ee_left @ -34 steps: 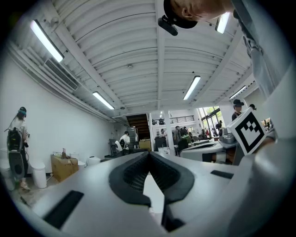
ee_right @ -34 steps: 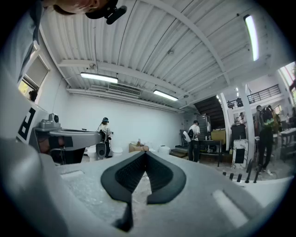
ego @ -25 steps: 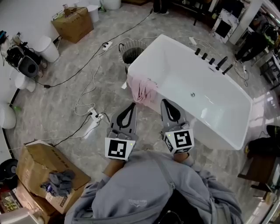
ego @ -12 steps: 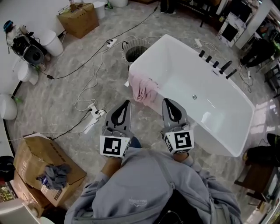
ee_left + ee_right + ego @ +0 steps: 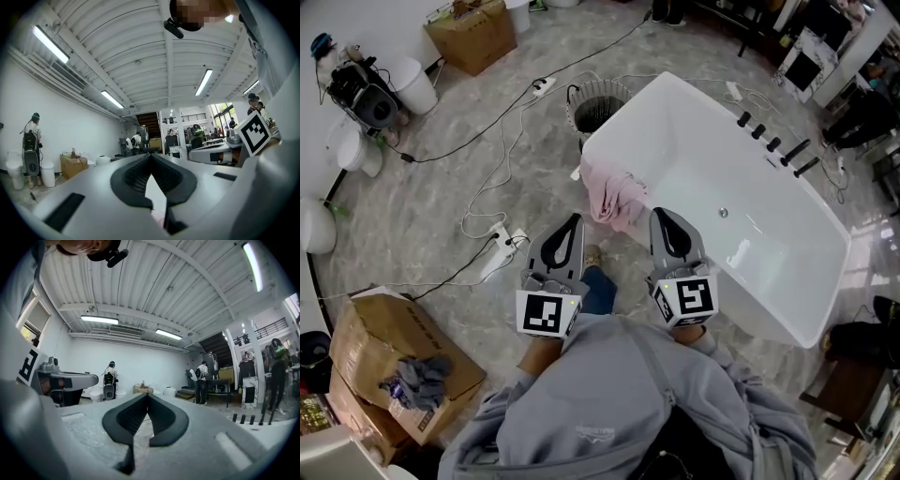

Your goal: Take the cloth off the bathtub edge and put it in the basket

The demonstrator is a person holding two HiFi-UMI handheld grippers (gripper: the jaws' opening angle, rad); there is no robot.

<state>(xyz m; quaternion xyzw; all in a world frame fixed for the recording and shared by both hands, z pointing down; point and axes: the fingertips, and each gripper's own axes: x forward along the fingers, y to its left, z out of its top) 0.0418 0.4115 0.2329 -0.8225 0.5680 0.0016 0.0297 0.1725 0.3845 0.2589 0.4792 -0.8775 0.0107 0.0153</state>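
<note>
Head view has us looking steeply down on both tools held side by side in front of our grey sweatshirt (image 5: 609, 403), their tips pointing away from us. Our left gripper (image 5: 573, 218) is clenched with nothing in it, and our right gripper (image 5: 662, 215) is clenched and empty too; neither touches anything. The pink cloth (image 5: 614, 195) hangs crumpled over the near corner of the bathtub (image 5: 694, 141) rim, just ahead of the two sets of tips and between them, a little right of the left tips and a little left of the right ones. The wire basket (image 5: 577, 103) stands on the floor beyond the cloth, ahead of the left gripper and just beside the tub's far corner. The rest of the white tub stretches ahead and to the right of the right gripper, with a row of dark taps (image 5: 773, 145) on its far rim. In the left gripper view we see the left gripper (image 5: 150, 157) with its dark pads meeting at the tip, and the right gripper view shows the right gripper (image 5: 147, 397) closed in the same way.
</note>
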